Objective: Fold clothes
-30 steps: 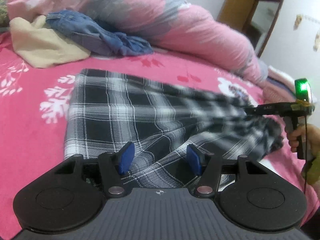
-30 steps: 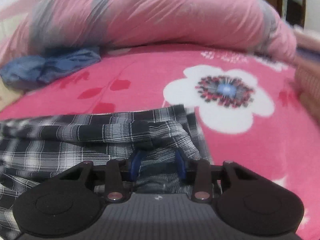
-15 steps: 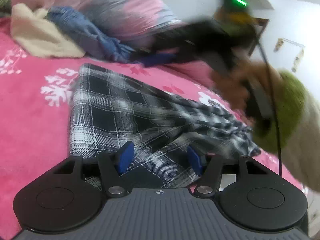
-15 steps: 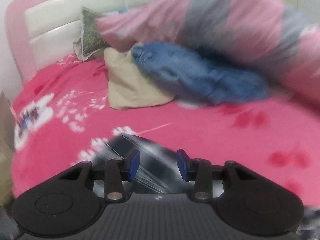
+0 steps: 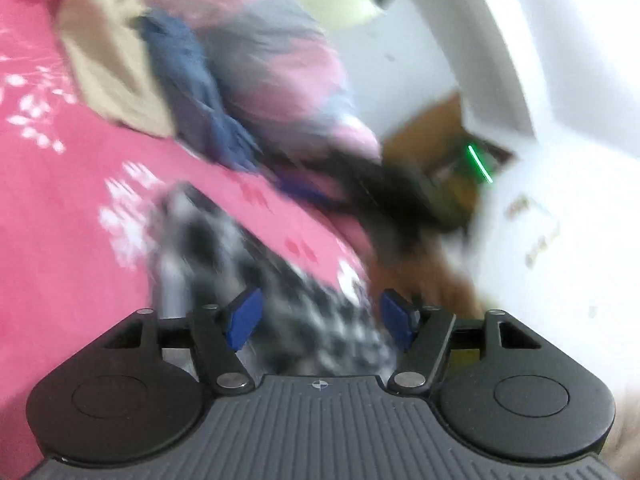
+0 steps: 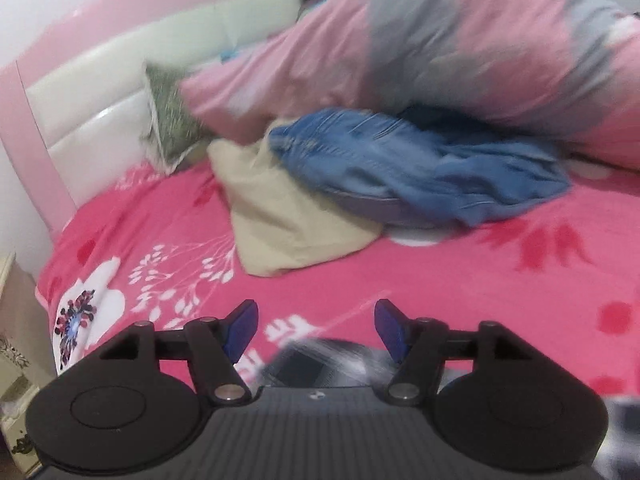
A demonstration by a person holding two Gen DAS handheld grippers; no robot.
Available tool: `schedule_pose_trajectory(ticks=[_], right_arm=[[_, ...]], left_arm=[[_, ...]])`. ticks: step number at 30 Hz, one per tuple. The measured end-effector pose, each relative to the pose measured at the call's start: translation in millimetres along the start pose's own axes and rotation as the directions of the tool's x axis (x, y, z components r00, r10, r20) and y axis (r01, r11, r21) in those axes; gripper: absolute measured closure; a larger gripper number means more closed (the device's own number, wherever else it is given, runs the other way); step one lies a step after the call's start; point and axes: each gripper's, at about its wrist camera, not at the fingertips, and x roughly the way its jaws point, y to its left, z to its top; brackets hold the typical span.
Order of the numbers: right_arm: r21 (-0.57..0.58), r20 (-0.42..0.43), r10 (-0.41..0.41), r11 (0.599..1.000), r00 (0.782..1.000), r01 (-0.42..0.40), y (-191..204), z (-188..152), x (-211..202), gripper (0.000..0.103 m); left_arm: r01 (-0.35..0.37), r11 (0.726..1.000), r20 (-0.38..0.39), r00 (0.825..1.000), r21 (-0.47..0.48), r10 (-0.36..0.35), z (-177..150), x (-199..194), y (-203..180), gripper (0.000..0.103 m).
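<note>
A black-and-white plaid garment [image 5: 248,272] lies folded over on the pink flowered bed sheet [image 5: 60,220], badly blurred in the left wrist view. My left gripper [image 5: 320,312] hovers low over its near part. Its jaws are opening; plaid cloth shows between and under the blue pads [image 5: 244,316], with no pad seen pressing on it. In the right wrist view the plaid garment [image 6: 316,360] is only a corner below my right gripper [image 6: 316,324], whose jaws are opening with nothing between the tips. The left wrist view shows the right gripper [image 5: 392,196] as a dark smear above the garment's far end.
A beige garment [image 6: 288,220] and a blue denim one [image 6: 400,168] are heaped against a pink-and-grey duvet [image 6: 440,40]. A green pillow [image 6: 172,120] leans on the white headboard [image 6: 100,112]. A pale nightstand [image 6: 16,320] stands left of the bed, wooden furniture [image 5: 436,128] beyond it.
My right gripper carried the garment's right end across to the left side, then spread its jaws off the cloth. My left gripper rolled, shifted sideways and widened slightly.
</note>
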Motion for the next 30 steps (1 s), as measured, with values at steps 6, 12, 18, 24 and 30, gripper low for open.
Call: schedule_pose_trajectory(ticks=[6, 12, 18, 24, 30], right_arm=[[0.049, 0.049, -0.042, 0.998, 0.998, 0.04, -12.3, -32.9, -49.1, 0.036], [0.086, 0.084, -0.055, 0.995, 0.995, 0.048, -19.4, -65.1, -68.2, 0.035], [0.175, 0.081, -0.075, 0.983, 0.994, 0.06, -40.8, -80.7, -70.0, 0.034], [0.241, 0.093, -0.129, 0.965, 0.987, 0.103, -61.2, -89.4, -71.5, 0.034], [0.215, 0.048, -0.212, 0.956, 0.976, 0.198, -67.4, -102.6, -58.2, 0.034]], left_arm=[[-0.274, 0.96, -0.042, 0.962, -0.061, 0.271, 59.4, 62.0, 44.8, 0.038], [-0.269, 0.946, -0.111, 0.961, -0.179, 0.252, 80.8, 105.5, 67.4, 0.053], [-0.269, 0.948, -0.178, 0.955, -0.172, 0.239, 84.5, 137.0, 77.2, 0.076], [-0.118, 0.992, -0.021, 0.993, -0.047, 0.117, 81.0, 125.5, 60.2, 0.098], [-0.2, 0.978, 0.008, 0.98, 0.055, 0.2, 71.9, 127.0, 64.8, 0.098]])
